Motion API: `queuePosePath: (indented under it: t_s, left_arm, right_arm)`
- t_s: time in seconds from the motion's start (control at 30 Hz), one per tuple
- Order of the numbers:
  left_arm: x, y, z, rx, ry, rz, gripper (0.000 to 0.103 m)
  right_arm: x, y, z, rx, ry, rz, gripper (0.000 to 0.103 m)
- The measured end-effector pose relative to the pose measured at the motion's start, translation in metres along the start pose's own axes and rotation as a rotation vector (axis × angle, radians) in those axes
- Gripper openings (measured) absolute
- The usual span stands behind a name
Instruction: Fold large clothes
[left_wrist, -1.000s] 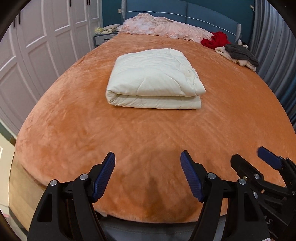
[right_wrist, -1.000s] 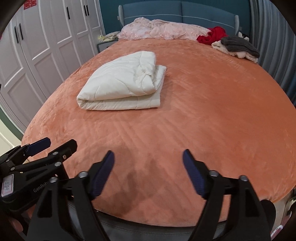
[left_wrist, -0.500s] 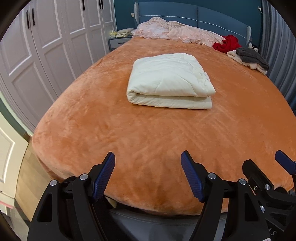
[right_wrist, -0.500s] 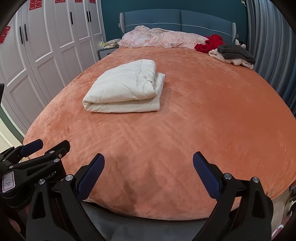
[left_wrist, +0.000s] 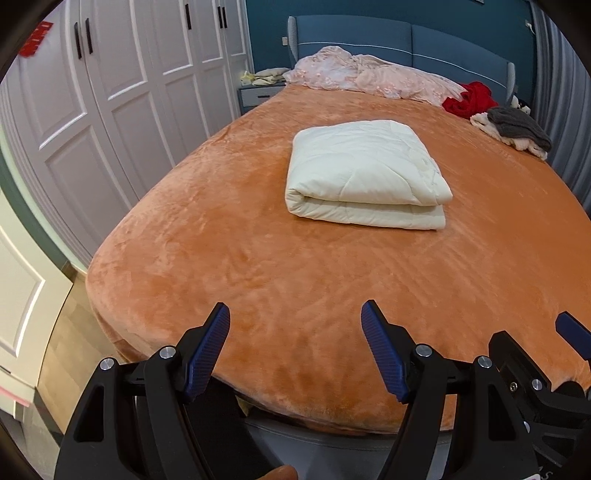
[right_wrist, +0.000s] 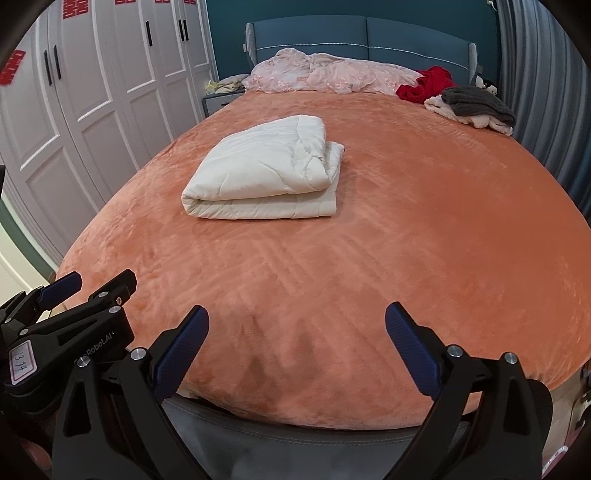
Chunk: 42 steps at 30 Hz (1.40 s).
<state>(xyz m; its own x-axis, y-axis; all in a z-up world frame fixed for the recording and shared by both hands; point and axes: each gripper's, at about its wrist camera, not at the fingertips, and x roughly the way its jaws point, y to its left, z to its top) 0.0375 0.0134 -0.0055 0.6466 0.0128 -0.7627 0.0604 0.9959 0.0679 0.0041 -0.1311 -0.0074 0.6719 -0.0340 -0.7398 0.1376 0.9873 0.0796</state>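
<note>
I am holding my left gripper (left_wrist: 295, 321) spread wide with nothing between its pads, over the near edge of the orange bed cover (left_wrist: 258, 266). My right gripper (right_wrist: 297, 325) has just been opening, and is likewise empty. The folded cream quilt (left_wrist: 364, 173) is lying mid-bed, well apart from both.

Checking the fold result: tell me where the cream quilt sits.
The folded cream quilt lies mid-bed on the orange blanket, left of centre in the right wrist view, apart from both grippers.
</note>
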Motion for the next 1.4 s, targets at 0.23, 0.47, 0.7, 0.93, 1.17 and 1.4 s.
queuePosePath:
  t_s: [0.23,0.47,0.7,0.93,1.17,1.4]
  left_arm:
    - [0.000,0.000,0.001,0.006,-0.013,0.013,0.071]
    - [-0.004,-0.003,0.003,0.013,-0.037,0.022,0.071]
    - [-0.003,-0.004,0.005,0.015,-0.045,0.023,0.071]
    - [-0.003,-0.008,0.006,0.020,-0.052,0.027,0.071]
    - [-0.003,-0.009,0.007,0.024,-0.054,0.025,0.071]
    - [-0.003,-0.010,0.008,0.023,-0.057,0.023,0.071]
  right_arm:
    - [0.000,0.000,0.000,0.005,0.005,0.004,0.094]
    - [-0.002,0.000,0.000,0.018,-0.002,0.002,0.094]
    - [-0.004,-0.001,0.001,0.020,-0.006,-0.005,0.094]
    - [-0.004,-0.002,0.002,0.021,-0.006,-0.005,0.094]
    - [-0.004,-0.003,0.002,0.021,-0.008,-0.008,0.094]
    - [-0.003,-0.004,0.004,0.024,-0.006,-0.008,0.094]
